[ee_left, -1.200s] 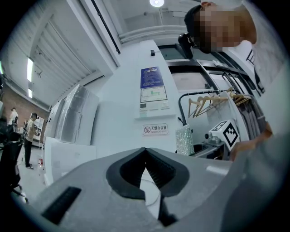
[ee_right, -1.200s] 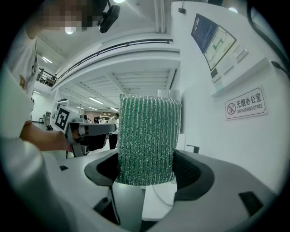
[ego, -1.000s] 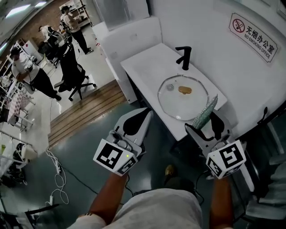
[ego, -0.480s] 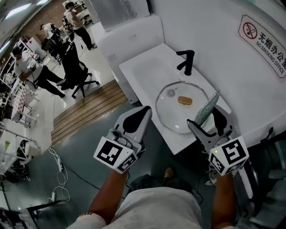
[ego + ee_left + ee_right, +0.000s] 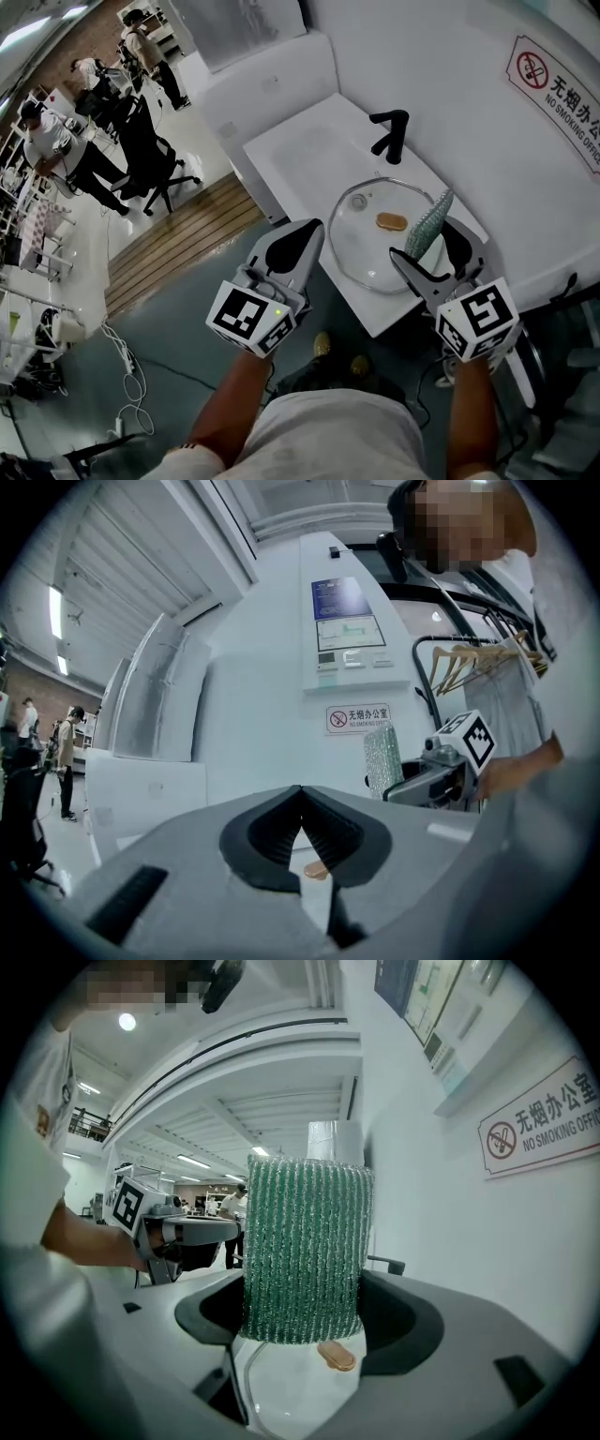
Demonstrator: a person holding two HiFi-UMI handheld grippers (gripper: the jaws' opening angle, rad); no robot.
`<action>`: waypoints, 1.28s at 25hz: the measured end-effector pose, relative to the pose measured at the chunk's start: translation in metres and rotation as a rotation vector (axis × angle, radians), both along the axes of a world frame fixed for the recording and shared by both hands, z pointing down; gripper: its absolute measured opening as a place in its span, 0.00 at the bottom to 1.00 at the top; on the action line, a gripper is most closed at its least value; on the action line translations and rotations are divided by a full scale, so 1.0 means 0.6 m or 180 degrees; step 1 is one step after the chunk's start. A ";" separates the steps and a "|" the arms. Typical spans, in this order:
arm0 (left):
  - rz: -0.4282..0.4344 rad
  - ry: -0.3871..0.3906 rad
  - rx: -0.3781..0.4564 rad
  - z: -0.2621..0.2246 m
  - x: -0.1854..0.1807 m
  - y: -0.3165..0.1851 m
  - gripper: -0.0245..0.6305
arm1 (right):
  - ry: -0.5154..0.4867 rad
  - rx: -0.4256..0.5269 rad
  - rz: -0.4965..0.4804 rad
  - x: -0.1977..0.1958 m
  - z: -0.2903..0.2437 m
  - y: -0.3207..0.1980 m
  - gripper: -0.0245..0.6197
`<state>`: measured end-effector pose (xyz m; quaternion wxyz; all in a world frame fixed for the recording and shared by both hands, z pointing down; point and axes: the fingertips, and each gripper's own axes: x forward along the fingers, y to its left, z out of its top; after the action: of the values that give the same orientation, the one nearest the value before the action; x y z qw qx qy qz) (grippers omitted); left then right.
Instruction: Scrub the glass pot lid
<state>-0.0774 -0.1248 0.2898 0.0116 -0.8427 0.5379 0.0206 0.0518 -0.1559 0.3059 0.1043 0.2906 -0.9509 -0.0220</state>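
Observation:
The round glass pot lid (image 5: 364,246) lies flat on the white counter (image 5: 291,150), with a brown knob (image 5: 391,221) at its middle. My right gripper (image 5: 424,255) is shut on a green and silver scrubbing sponge (image 5: 427,225), which stands upright over the lid's near right rim. In the right gripper view the sponge (image 5: 305,1251) fills the jaws, with the knob (image 5: 337,1356) below it. My left gripper (image 5: 300,246) is shut on nothing and hangs just off the lid's left edge. In the left gripper view its jaws (image 5: 300,797) meet, with the knob (image 5: 317,869) showing beneath them.
A black faucet (image 5: 389,131) stands behind the lid. A no-smoking sign (image 5: 562,89) hangs on the white wall at right. Far left are people, a black office chair (image 5: 150,150) and a wooden step (image 5: 178,248). Cables (image 5: 117,361) lie on the dark floor.
The counter and lid have come nearer in the head view. The sponge now overlaps the lid's right rim, and the left gripper has drawn close to its left edge. Both grippers stay shut.

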 end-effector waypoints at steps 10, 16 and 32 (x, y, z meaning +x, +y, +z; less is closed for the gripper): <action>0.0280 0.0044 -0.0187 0.035 -0.053 -0.089 0.06 | 0.0363 0.0047 0.0194 -0.065 0.007 -0.067 0.58; 0.0448 0.0048 -0.0396 0.063 -0.071 -0.137 0.06 | 0.0653 0.0038 0.0275 -0.102 0.019 -0.101 0.58; 0.0512 0.0172 -0.1517 0.206 -0.069 -0.220 0.08 | 0.2024 -0.0287 -0.0416 -0.175 0.133 -0.176 0.58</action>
<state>-0.1186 -0.2571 0.4134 -0.2035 -0.8609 0.4589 -0.0834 -0.0532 -0.2616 0.3855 0.4072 0.2025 -0.8874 -0.0762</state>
